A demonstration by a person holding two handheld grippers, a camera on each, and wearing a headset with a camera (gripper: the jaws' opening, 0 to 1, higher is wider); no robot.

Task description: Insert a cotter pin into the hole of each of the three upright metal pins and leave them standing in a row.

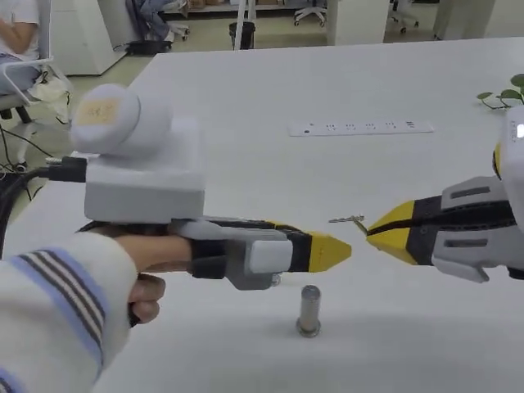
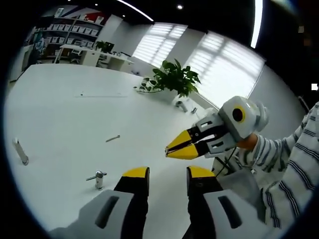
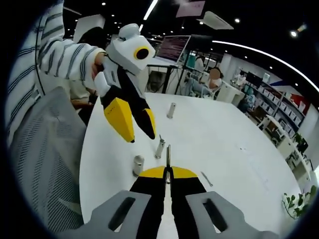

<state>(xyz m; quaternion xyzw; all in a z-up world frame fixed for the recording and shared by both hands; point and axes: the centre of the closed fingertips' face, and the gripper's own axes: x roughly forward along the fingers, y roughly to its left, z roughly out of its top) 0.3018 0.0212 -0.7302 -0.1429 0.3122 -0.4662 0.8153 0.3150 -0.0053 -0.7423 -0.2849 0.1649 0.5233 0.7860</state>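
The short metal pin (image 1: 309, 311) stands upright on the white table (image 1: 246, 98), and both claws are held level just beyond it, tip facing tip, close but not touching.

The left claw (image 1: 342, 250) comes in from the pin's left. A hand (image 1: 151, 262) in a striped sleeve (image 1: 57, 319) grips the handle with the forearm reaching across from the near left corner, so the tool lies almost horizontal. In the left gripper view its two yellow tips stand apart with nothing between them.

The right claw (image 1: 370, 232) enters from the pin's right, sloping slightly down toward its tip. It is clamped on a cotter pin (image 1: 347, 219), whose free end sticks out leftward over the left claw's tip, above and beyond the short metal pin. In the right gripper view the jaws are closed together on the cotter pin, which points straight ahead, and the short metal pin stands just left of them.

That view also shows two more metal pins (image 3: 160, 147) past the short one, the farther at (image 3: 171, 110), and a second cotter pin (image 3: 206, 179) lying flat on the table to the right of the closed jaws.

Well beyond the short metal pin in the head view, a power strip (image 1: 360, 128) lies on the table.
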